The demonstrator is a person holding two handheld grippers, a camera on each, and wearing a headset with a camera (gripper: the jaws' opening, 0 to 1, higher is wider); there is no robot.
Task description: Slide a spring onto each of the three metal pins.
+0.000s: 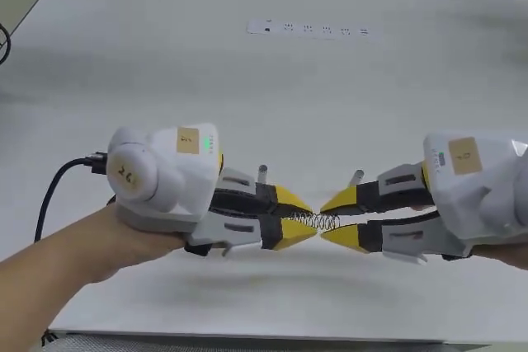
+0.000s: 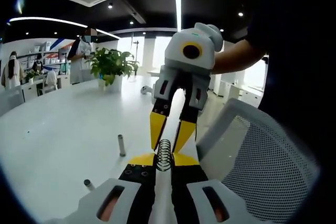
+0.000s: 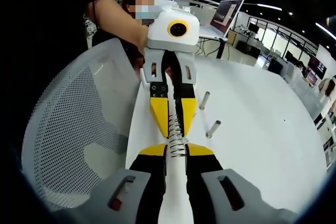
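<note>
A small metal spring (image 1: 318,222) hangs level in the air between my two grippers, above the front of the white table (image 1: 247,96). My left gripper (image 1: 313,220) is shut on one end of the spring (image 2: 164,153), which sits between its yellow tips (image 2: 164,161). From the opposite side my right gripper (image 1: 322,220) closes on the other end (image 3: 177,153). The spring (image 3: 176,128) runs on into the left gripper's jaws. Two upright metal pins (image 1: 262,173) (image 1: 355,177) stand on the table just behind the tips. They also appear as pins (image 2: 121,145) (image 2: 88,184) and pins (image 3: 203,100) (image 3: 212,128).
A white power strip (image 1: 307,30) lies at the far side of the table. A black cable (image 1: 58,187) trails from the left gripper. A mesh chair (image 2: 262,150) sits by the table's front edge. A potted plant (image 2: 110,64) and people stand far off.
</note>
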